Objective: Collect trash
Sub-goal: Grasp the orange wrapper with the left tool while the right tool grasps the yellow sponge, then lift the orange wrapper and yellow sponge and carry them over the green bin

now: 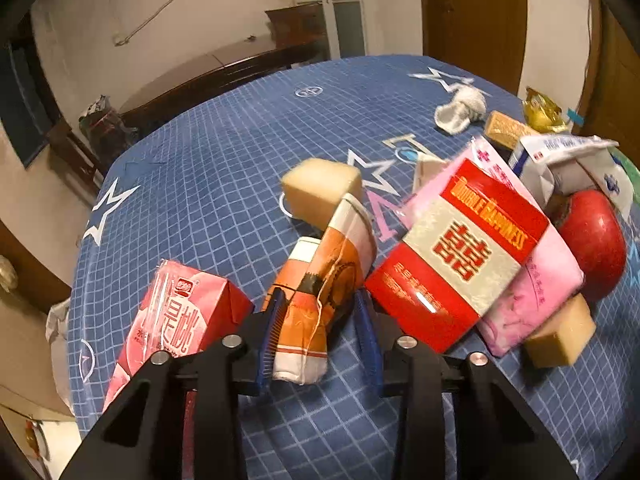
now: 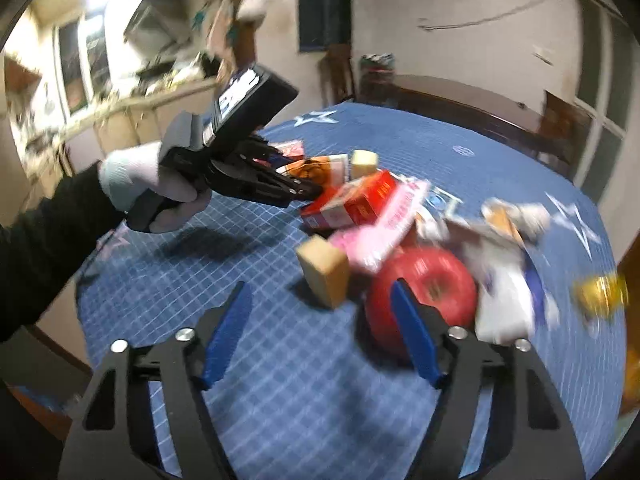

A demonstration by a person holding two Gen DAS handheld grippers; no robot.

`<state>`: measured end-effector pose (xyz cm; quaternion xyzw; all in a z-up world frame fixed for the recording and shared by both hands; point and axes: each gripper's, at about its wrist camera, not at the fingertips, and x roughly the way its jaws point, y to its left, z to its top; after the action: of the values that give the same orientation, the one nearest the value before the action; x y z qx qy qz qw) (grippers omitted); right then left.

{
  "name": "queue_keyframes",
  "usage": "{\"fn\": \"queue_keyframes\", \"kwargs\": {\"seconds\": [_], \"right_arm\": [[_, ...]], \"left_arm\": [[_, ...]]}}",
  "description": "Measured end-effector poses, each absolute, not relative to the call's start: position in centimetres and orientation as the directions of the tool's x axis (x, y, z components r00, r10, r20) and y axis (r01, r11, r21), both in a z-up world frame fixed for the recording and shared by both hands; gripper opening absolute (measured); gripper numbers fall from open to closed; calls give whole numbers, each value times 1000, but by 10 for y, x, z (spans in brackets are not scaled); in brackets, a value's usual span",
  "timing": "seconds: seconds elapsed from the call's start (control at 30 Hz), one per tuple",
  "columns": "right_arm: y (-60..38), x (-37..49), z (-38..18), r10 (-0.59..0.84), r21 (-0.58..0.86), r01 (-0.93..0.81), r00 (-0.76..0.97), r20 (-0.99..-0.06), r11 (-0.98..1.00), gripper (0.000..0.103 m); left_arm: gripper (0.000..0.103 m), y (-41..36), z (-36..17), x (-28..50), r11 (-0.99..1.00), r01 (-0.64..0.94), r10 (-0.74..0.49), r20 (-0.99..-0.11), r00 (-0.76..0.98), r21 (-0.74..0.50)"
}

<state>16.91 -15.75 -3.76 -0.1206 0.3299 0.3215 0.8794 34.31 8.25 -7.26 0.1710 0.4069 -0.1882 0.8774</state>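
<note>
My left tongs (image 1: 320, 316) pinch the crushed paper cup (image 1: 328, 280); my right tongs (image 2: 320, 332) gape empty, the red apple (image 2: 424, 300) behind their right finger. Lifting could snag the Double Happiness carton (image 1: 456, 268) beside the cup and scatter the pile across the bench (image 1: 224, 136).

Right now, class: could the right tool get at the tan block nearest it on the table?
Probably yes. The right tool is open, and the tan block stands just ahead on bare cloth. Only the red apple beside it crowds one finger.
</note>
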Motion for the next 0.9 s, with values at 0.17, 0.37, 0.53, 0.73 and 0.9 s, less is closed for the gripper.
{"fn": "queue_keyframes", "kwargs": {"seconds": [0.17, 0.37, 0.53, 0.73, 0.9], "right_arm": [[-128, 198, -54, 433, -87, -695, 535, -725, 714, 50], [-111, 207, -63, 380, -175, -727, 530, -758, 664, 49], [-102, 200, -68, 328, -247, -711, 567, -756, 658, 33], [-111, 180, -57, 362, -195, -640, 629, -688, 743, 30], [-117, 160, -31, 403, -90, -544, 712, -575, 834, 30]], "left_arm": [[14, 81, -75, 338, 869, 486, -240, -781, 576, 91], [14, 86, -73, 340, 869, 493, -280, -783, 555, 39], [14, 81, -74, 332, 880, 470, -252, -769, 588, 72], [13, 93, -54, 299, 930, 358, -201, -700, 685, 83], [13, 116, -25, 234, 975, 218, -153, -582, 799, 43]]}}
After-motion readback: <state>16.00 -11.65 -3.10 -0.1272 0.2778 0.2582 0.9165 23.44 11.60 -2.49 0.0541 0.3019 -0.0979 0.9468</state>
